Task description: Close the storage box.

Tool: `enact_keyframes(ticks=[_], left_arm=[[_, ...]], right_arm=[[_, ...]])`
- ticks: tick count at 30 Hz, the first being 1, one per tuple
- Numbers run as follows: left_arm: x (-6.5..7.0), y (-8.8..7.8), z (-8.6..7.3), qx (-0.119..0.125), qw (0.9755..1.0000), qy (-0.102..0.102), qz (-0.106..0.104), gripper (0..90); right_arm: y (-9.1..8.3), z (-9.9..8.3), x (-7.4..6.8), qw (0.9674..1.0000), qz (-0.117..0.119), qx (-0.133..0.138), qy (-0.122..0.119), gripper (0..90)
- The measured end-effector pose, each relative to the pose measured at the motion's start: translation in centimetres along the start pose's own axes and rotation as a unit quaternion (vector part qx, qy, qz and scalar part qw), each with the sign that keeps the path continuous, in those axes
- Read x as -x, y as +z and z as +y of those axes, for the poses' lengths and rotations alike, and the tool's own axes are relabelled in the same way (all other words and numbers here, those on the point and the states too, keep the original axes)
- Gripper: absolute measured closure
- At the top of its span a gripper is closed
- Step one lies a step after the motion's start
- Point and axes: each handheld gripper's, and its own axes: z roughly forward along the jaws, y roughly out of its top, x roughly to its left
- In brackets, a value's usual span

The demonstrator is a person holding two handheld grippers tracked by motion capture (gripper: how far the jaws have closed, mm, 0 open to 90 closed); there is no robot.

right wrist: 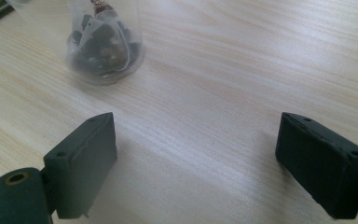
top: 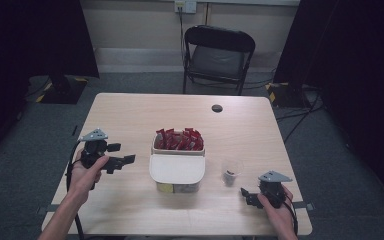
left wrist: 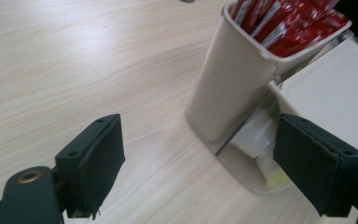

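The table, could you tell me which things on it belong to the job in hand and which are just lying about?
In hand:
left gripper, open
right gripper, open
organizer box with red sachets
clear cup holding a tea bag

Lying about:
folding chair
wall socket

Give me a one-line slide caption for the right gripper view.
Right gripper, fingers open over bare wooden table, facing a clear plastic cup holding dark contents.
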Motion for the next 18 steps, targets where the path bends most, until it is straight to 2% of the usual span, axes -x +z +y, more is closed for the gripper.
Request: enact_keyframes(ticks=[2,8,18], left_arm=[[-0.2,-0.1,-0.2,-0.003,1.0,0.0,0.004,16.0],[-1.2,-0.9,-1.5,-0.007,0.9995,-0.017,0.024,16.0],[-1.8,-1.2,-3.8,-0.022,0.9981,-0.019,0.055,16.2]], right_arm=[[0.0,0.0,0.0,1.0,0.0,0.0,0.0,11.9],[0.0,0.0,0.0,1.0,0.0,0.0,0.0,11.9],[0.0,0.0,0.0,1.0,0.0,0.001,0.0,11.9]])
